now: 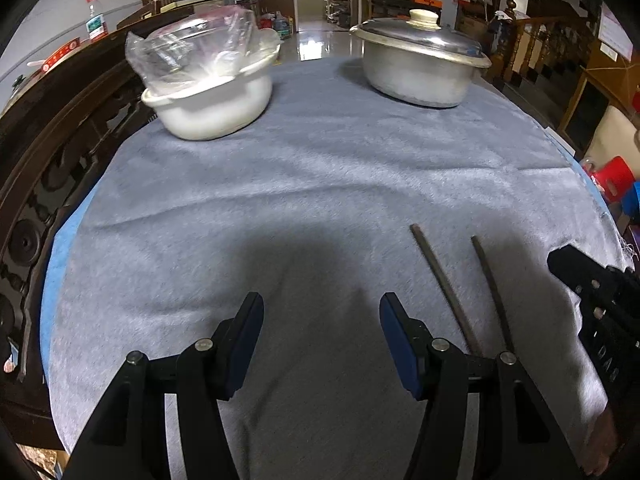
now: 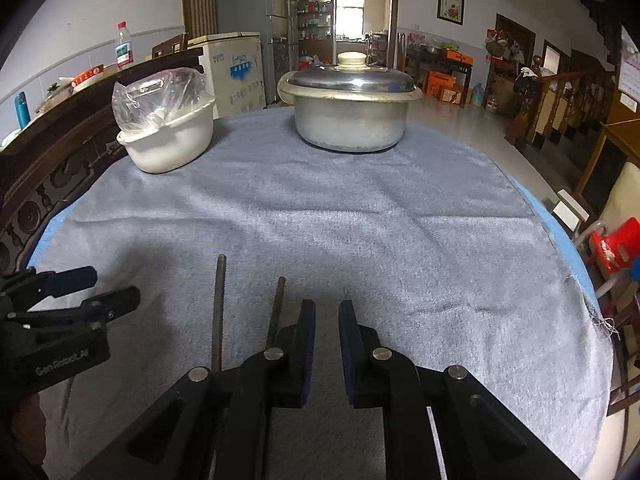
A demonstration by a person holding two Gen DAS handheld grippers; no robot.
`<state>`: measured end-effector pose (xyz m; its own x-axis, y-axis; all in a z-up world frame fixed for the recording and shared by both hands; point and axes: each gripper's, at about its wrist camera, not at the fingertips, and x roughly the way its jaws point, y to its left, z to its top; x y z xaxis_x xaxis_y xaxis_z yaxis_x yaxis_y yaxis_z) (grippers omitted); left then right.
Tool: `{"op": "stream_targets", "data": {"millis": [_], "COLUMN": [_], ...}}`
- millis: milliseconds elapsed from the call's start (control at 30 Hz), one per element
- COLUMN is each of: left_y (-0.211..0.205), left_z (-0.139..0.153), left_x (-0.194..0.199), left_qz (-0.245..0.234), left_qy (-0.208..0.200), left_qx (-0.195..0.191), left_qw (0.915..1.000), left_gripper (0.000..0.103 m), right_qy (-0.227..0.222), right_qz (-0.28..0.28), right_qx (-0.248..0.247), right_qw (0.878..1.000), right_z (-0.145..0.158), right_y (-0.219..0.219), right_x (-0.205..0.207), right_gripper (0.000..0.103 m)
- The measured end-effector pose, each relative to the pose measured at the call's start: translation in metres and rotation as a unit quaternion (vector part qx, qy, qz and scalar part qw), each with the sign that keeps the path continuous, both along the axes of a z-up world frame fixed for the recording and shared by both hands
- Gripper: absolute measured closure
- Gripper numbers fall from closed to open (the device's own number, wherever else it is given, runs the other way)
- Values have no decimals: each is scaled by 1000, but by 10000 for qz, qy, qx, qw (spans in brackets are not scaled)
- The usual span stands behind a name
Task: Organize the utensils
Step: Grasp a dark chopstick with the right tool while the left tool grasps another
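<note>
Setting: household room with a fridge, shelves and a stair rail behind; a table covered by a grey-blue cloth (image 2: 360, 208) fills the foreground.
Far end of table: white bowl (image 2: 172, 144) with a clear plastic bag in it on the left, lidded metal pot (image 2: 350, 120) on the right, well apart from each other.
Task's thing: two dark chopsticks (image 2: 218, 312) lie flat on the cloth at the near edge, roughly parallel, slightly splayed, not touching where visible; their near ends are hidden under the gripper bodies.
Left gripper (image 1: 322, 344): jaws spread wide with bare cloth between them; nothing held. The chopsticks lie just to its right.
Right gripper (image 2: 327, 344): jaws nearly together with a thin gap, nothing visible between the pads; not clamped on anything. The chopsticks lie just to its left.
Position: both grippers point down at the near cloth, the pair of sticks between them.
Step in hand: judged to be the approach to the chopsticks, no pickup made yet.
Next move calls for: one gripper shifting sideways over a stick, jaws straddling the thin shaft, low enough to pinch it off the soft cloth.
Uncertainty: where the sticks belong is unclear; possibly the bowl, but nothing here confirms it.
</note>
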<state>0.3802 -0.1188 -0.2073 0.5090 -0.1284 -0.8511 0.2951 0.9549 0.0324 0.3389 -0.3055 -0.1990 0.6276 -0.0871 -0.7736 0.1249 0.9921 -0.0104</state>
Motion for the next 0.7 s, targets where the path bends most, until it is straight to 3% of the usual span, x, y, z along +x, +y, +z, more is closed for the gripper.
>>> {"op": "stream_targets", "data": {"millis": [500,700], "left_y": [-40,-49], "left_z": [-6,-26], "left_x": [25,32], "left_qz": [-193,-252], "left_qy": [96,263], "left_qx": [12,162], "left_qw": [9998,9992], "left_gripper": [42,42], "right_qy": [-27,113], "right_qz": [-60,-35], "right_qx": [-34,530], "right_qw": [10000,9985], "right_z": [-4,-10], "right_y": [-10,-25], "right_x": [6,11], "right_gripper": [88,88]}}
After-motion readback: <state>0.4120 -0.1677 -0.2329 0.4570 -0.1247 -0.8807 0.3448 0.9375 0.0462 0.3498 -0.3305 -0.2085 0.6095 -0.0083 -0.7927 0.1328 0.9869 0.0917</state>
